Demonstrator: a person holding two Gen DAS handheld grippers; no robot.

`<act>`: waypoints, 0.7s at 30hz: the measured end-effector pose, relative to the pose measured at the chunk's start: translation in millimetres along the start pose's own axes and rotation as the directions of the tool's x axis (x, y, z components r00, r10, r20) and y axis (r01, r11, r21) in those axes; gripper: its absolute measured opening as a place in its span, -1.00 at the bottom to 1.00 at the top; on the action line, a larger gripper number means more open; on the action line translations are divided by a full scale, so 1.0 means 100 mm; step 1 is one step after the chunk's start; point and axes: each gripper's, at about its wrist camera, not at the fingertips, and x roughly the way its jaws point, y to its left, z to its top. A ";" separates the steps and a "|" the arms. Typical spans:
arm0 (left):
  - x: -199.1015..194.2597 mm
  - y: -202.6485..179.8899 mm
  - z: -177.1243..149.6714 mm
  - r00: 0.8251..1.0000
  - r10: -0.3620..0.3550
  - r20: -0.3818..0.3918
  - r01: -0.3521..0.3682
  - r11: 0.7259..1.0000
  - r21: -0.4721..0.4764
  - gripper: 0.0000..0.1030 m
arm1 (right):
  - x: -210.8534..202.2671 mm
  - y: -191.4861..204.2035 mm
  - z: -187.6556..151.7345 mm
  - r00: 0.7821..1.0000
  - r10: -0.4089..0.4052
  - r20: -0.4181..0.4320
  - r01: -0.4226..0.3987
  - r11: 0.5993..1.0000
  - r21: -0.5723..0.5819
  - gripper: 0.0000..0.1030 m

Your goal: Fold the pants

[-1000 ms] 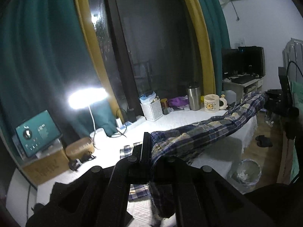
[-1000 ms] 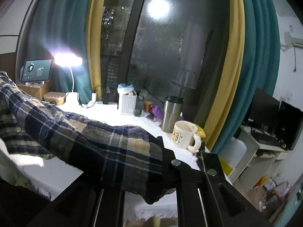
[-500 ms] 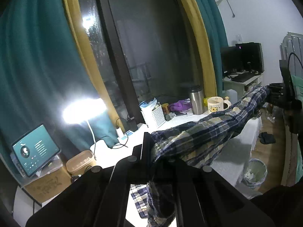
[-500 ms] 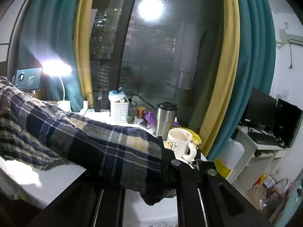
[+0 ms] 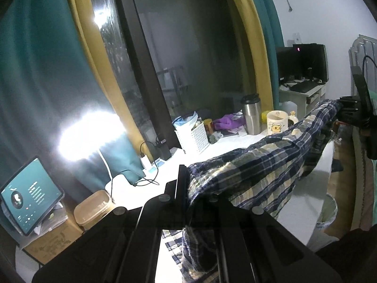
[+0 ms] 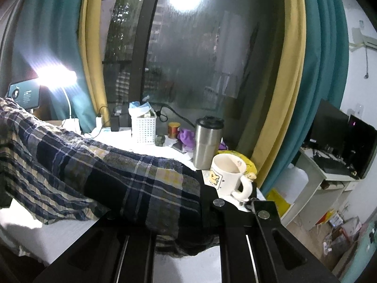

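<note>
The pants (image 5: 256, 172) are dark blue and yellow plaid. They hang stretched in the air between my two grippers, above the white table (image 5: 297, 202). My left gripper (image 5: 188, 188) is shut on one end of the pants, and loose cloth hangs down below it. My right gripper (image 6: 200, 202) is shut on the other end of the pants (image 6: 106, 172). The right gripper also shows at the far right of the left wrist view (image 5: 353, 110). The cloth hides most of each gripper's fingertips.
Along the window side of the table stand a white basket (image 6: 143, 127), a steel tumbler (image 6: 207, 143), a white cartoon mug (image 6: 228, 176), a purple cloth (image 5: 226, 122) and a bright desk lamp (image 5: 92, 132). A tablet (image 5: 28, 195) sits on boxes at the left. A desk with monitors (image 6: 341, 141) is at the right.
Both grippers have lifted the pants higher off the table, and the cloth is pulled more taut between them. Less of the pants rests on the table.
</note>
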 end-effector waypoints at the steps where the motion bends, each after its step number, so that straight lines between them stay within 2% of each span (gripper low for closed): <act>1: 0.06 0.02 0.02 1.000 -0.003 -0.008 0.003 1.000 0.001 -0.96 | 0.07 0.01 0.01 1.000 0.005 -0.012 -0.005 1.000 0.002 -0.80; 9: 0.62 0.25 -0.07 0.995 -0.021 -0.093 0.020 1.000 -0.021 -0.96 | 0.67 0.06 0.01 0.993 0.039 -0.109 -0.038 0.999 0.012 -0.80; 13: 0.93 0.36 -0.16 0.986 -0.036 -0.164 0.029 0.998 -0.048 -0.96 | 0.98 0.11 -0.01 0.987 0.057 -0.152 -0.055 0.998 0.012 -0.80; 21: 1.49 0.54 -0.30 0.963 -0.076 -0.258 0.049 0.993 -0.108 -0.92 | 1.56 0.11 -0.09 0.971 0.071 -0.229 -0.064 0.997 0.035 -0.80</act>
